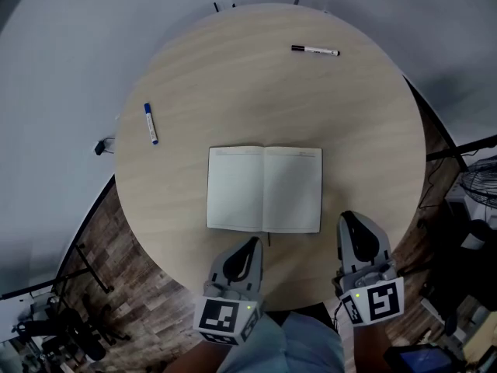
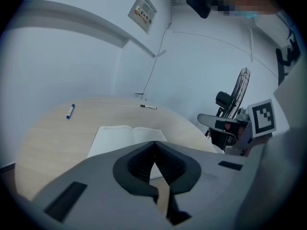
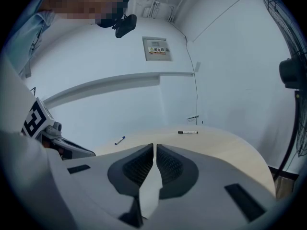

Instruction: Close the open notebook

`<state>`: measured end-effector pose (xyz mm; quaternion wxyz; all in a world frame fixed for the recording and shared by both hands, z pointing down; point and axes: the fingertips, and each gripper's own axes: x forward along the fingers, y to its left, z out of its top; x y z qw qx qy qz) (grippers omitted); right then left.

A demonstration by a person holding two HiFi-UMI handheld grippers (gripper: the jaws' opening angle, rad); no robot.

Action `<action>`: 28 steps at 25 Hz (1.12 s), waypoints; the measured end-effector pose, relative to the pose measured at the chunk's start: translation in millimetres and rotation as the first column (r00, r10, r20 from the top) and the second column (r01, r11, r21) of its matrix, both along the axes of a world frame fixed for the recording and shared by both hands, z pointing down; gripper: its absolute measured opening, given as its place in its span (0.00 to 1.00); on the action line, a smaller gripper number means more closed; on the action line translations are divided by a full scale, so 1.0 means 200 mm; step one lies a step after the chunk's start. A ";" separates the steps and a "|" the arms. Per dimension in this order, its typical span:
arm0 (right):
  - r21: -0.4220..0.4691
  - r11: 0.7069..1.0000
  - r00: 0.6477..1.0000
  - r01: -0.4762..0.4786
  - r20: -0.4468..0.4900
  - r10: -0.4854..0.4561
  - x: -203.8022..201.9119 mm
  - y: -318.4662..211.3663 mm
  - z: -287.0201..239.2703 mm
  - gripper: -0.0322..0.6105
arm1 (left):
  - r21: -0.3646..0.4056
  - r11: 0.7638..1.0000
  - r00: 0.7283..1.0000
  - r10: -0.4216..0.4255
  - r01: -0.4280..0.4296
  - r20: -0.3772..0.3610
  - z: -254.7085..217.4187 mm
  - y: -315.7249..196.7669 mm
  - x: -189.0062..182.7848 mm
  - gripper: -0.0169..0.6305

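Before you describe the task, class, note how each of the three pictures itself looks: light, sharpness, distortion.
Head view: soft even light, almost no shadows, the notebook sharp. Left gripper view: fisheye bend with dark corners, the left claw close and soft-edged. Right gripper view: same fisheye bend, the wall ledge bowed, the black pen tiny but crisp.

White notebook; pale wood-grain table; blue marker; white marker (black cap).
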<state>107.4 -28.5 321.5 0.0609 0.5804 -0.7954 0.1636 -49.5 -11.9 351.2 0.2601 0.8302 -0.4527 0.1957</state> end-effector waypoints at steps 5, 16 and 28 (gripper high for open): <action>-0.010 0.999 0.999 0.045 -0.010 -0.045 -0.10 -0.05 0.02 0.13 | 0.011 0.994 0.994 -0.105 0.105 0.039 0.08 -0.05 -0.22 0.05; -0.073 0.990 0.992 0.122 -0.022 -0.124 -0.31 -0.19 0.12 0.13 | -0.118 0.946 0.953 -0.299 0.303 0.052 0.40 -0.19 -0.61 0.35; -0.129 0.985 0.993 0.114 -0.023 -0.118 -0.32 -0.24 0.25 0.13 | -0.229 0.923 0.950 -0.287 0.308 0.122 0.64 -0.23 -0.66 0.40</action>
